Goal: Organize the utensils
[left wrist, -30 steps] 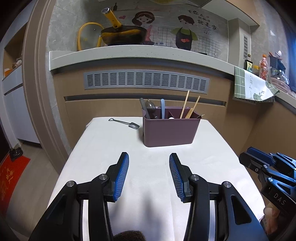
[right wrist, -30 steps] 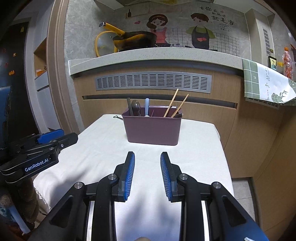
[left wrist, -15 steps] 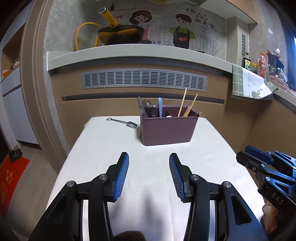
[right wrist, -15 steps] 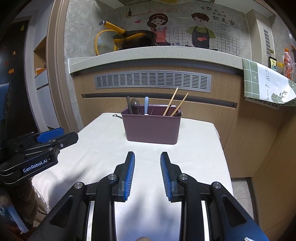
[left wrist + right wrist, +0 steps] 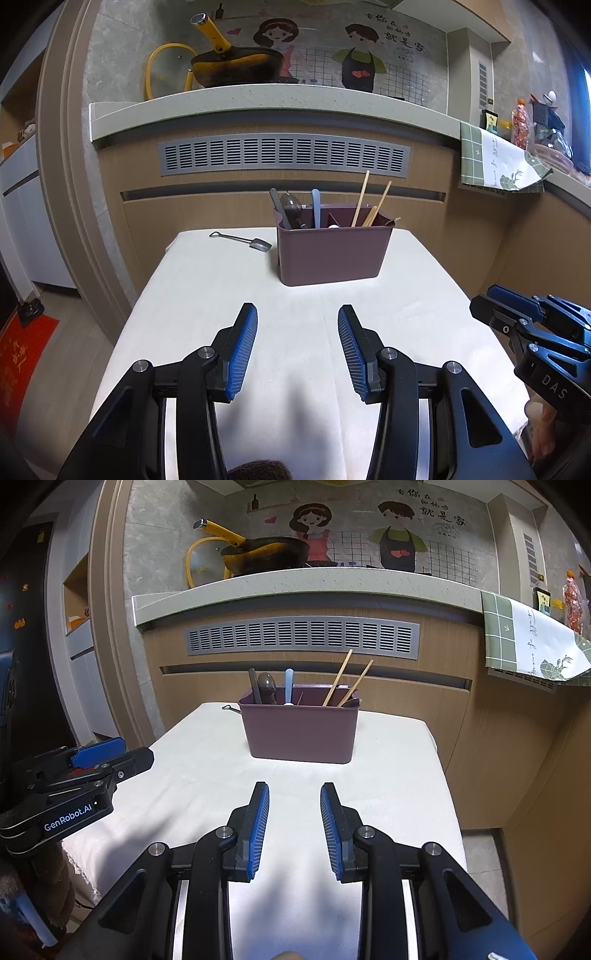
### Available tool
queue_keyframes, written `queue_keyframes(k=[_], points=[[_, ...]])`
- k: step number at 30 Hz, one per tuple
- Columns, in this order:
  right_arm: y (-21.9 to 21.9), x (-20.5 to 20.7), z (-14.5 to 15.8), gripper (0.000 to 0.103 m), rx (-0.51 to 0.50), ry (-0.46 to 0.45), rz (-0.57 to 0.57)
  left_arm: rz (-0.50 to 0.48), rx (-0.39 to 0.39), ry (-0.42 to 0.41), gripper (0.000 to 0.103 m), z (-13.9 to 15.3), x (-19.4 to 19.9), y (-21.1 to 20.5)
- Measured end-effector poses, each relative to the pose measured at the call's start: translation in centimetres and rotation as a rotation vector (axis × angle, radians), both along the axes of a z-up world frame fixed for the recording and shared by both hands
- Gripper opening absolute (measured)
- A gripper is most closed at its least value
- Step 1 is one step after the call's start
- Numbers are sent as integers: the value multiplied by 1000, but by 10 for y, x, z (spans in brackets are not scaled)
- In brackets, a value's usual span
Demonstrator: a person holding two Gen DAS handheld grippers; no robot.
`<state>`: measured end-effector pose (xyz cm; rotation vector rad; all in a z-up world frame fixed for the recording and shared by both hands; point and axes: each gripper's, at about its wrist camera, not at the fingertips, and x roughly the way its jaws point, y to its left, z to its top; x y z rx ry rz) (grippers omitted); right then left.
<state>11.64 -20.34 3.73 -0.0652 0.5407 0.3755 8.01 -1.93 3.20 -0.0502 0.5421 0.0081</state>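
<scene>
Both your grippers — left gripper (image 5: pixel 297 347), right gripper (image 5: pixel 294 827) — hover released and empty before the holder (image 5: pixel 332 254). One spoon (image 5: pixel 242 240) lies left of the holder — fetch it next.

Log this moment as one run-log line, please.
left gripper: open, empty | right gripper: open, empty | small shovel spoon: on table, left of purple caddy | phase: pre-grasp

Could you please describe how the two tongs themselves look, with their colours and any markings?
Both are black angular linkages with silver pivot bolts and blue ribbed pads. The left tongs carry white "GenRobot.AI" lettering on the side, seen from the right wrist. The right tongs show white "DAS" lettering, seen from the left wrist. No cables show.
</scene>
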Motion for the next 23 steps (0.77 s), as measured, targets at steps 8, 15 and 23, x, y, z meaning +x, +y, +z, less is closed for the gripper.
queue_keyframes(k=[8, 15, 23], points=[[-1, 1, -1, 27, 3, 3, -7, -4, 4, 8, 47, -3, 1, -2], [-3, 1, 0, 27, 1, 3, -20, -11, 13, 16, 47, -5, 2, -3], [-1, 1, 0, 28, -11, 5, -18, -3, 9, 19, 47, -10, 1, 0]])
